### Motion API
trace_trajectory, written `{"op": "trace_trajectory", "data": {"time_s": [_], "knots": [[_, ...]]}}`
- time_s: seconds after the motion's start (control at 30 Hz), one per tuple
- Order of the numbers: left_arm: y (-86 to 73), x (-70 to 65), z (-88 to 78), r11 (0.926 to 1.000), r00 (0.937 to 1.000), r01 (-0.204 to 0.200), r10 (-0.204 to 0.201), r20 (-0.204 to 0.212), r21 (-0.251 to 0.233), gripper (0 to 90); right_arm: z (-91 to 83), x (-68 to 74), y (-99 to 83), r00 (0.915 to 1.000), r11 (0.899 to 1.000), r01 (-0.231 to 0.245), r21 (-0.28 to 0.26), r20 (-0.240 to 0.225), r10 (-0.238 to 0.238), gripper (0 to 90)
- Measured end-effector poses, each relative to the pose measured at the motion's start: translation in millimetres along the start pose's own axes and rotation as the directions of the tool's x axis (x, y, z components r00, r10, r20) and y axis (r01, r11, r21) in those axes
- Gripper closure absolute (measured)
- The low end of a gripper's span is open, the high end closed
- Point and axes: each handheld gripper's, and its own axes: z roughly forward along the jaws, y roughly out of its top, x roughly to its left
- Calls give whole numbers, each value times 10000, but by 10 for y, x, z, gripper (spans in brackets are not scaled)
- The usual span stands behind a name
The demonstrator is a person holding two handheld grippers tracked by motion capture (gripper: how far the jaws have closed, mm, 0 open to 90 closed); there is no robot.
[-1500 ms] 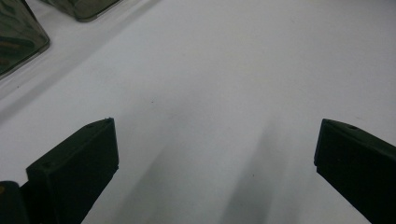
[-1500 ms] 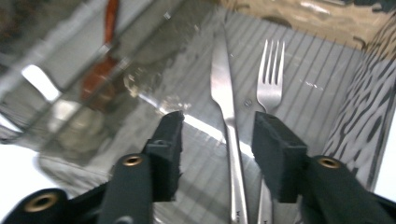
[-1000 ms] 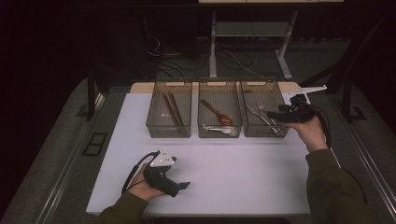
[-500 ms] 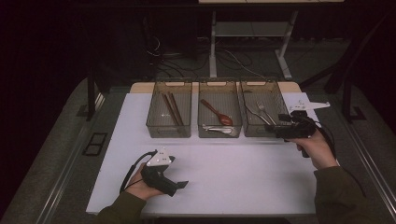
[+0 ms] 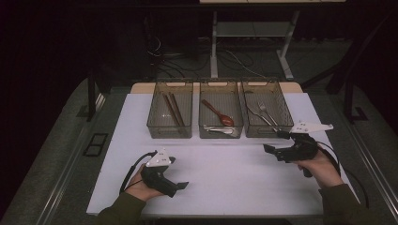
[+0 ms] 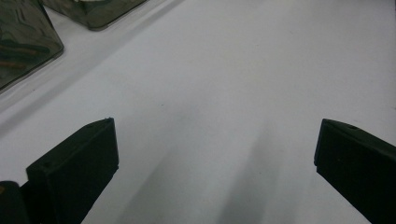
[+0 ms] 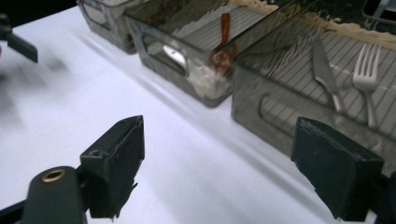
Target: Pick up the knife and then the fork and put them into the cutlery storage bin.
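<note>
High view: three bins stand in a row at the far edge of the white table [image 5: 225, 178]. The right gripper [image 5: 277, 143] hangs just in front of the right bin [image 5: 265, 126], its jaws apart with nothing between them, having just been opening. A knife [image 5: 256, 114] and a fork [image 5: 266, 112] lie in that bin. The left gripper [image 5: 180, 186] rests well in front of the left bin [image 5: 170, 129], jaws spread and bare.

Left gripper view: wide jaws over bare table [image 6: 224, 93].

Right gripper view: open jaws frame the right bin [image 7: 275, 116], holding the knife [image 7: 324, 70] and fork [image 7: 366, 77]; the middle bin [image 7: 187, 56] is beside it.
</note>
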Motion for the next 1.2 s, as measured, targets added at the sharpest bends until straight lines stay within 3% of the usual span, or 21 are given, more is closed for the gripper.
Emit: {"op": "trace_trajectory", "data": {"time_s": [0.23,0.67,1.2], "knots": [[2,-1,-9,10000,10000,-39,39,38,-30,0,-1,100,-230,9996,9997,231,126,-146,-229,177],[7,-5,-22,9999,10000,-5,6,88,-167,0,-19,224,-518,9994,10000,69,37,-354,-68,177],[8,-8,-28,9998,10000,4,-3,87,-188,0,47,348,-661,9992,9977,340,584,-252,-325,177]]}}
